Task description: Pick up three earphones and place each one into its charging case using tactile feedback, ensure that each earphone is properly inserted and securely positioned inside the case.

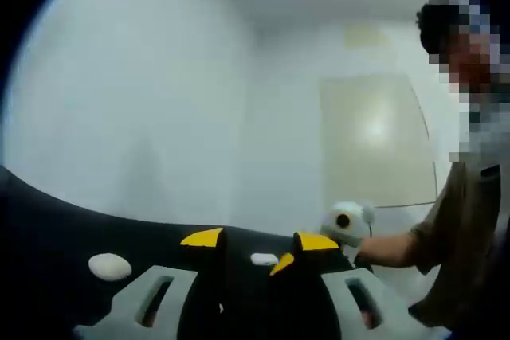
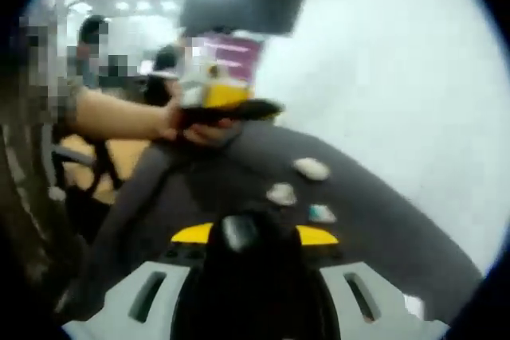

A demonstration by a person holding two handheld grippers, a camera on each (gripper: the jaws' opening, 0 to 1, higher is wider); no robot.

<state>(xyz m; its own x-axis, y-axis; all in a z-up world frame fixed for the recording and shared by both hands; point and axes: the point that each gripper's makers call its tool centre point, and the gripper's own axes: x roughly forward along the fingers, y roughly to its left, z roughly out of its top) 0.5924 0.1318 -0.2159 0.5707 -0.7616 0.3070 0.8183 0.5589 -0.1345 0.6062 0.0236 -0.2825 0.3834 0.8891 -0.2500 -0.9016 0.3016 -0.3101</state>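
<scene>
A: While both grippers hang over the dark matte tabletop (image 2: 382, 220), where are the earphone pieces?

B: In the right gripper view three small items lie close together, apart from one another: a pale oval piece (image 2: 311, 168) farthest off, a whitish rounded piece (image 2: 281, 193) nearer, and a small pale teal-tinted piece (image 2: 322, 213) nearest the jaws. It's too blurred to tell case from earphone. In the left gripper view a white oval pebble-like piece (image 1: 109, 266) sits off to the left and a small white piece (image 1: 264, 259) lies between the yellow tips.

A: And the grippers?

B: The left gripper (image 1: 259, 246) has its yellow-tipped jaws set apart with nothing clamped. The right gripper (image 2: 255, 234) has something dark and glossy between its yellow tips; I cannot tell whether it is gripped. The other gripper (image 2: 219, 105) shows across the table in a person's hand (image 2: 187, 125).

A: How will the pieces handle?

B: I'd judge them light, hard, smooth plastic, so apt to slip or skid. Take each across its broader sides, gently, and press only until it seats.
</scene>
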